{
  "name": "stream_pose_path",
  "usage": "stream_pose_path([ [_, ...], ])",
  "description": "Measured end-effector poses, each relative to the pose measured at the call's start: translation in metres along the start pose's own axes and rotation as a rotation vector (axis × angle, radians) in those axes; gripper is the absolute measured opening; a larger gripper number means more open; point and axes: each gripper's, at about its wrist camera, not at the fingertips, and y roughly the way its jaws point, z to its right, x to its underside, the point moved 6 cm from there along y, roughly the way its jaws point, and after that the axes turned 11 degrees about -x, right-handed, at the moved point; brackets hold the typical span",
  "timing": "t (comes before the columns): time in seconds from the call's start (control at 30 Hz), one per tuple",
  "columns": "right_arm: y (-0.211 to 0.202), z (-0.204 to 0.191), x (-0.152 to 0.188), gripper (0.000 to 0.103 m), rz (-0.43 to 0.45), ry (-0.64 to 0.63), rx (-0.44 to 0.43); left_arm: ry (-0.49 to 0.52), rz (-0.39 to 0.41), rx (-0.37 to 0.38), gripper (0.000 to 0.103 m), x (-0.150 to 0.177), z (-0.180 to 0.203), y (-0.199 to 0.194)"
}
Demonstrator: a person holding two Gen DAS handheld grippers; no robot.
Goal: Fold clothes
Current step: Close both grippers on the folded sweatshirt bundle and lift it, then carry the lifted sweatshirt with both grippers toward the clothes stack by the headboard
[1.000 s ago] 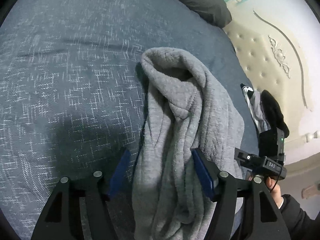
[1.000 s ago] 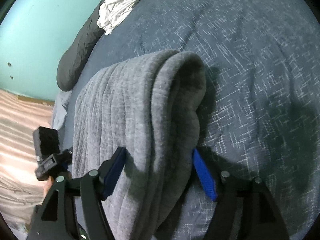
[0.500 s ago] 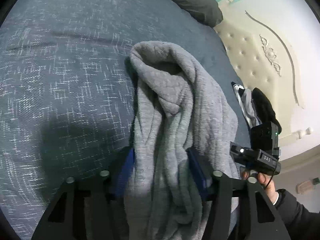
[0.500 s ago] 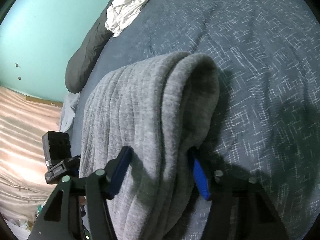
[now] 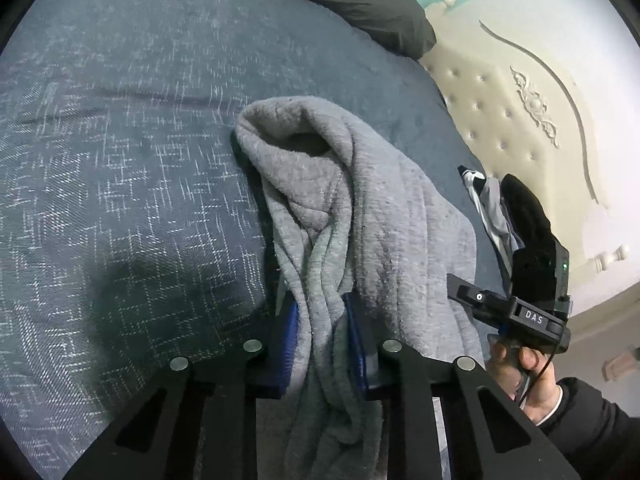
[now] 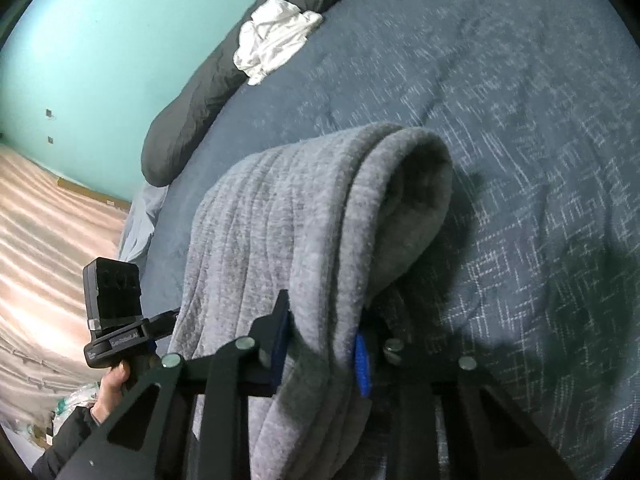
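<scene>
Both grippers pinch the grey garment (image 5: 360, 216).
Left gripper (image 5: 325, 340) and right gripper (image 6: 320, 344) clamp bunched folds, fingers reaching over the bed (image 5: 120, 160).

Your bedroom background, basically

You've got a dark blue bedspread (image 5: 120, 200) with a white crosshatch pattern, a dark grey pillow (image 6: 188, 120) along its far edge with a crumpled white garment (image 6: 276, 40) just beside it, a cream tufted headboard (image 5: 520, 112), a teal wall (image 6: 100, 40), and some striped clothes (image 5: 492, 212) near the headboard.
</scene>
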Motion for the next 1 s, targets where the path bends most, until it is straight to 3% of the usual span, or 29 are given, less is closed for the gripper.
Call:
stream_pose_path([
  [0.63, -0.063, -0.05, -0.029, 0.023, 0.079, -0.115, -0.031, 0.037, 0.074, 0.018, 0.019, -0.007, 0.06, -0.043],
  [1.0, -0.131, -0.089, -0.051, 0.023, 0.15, -0.193, -0.045, 0.111, 0.149, 0.028, 0.019, -0.023, 0.136, -0.084],
])
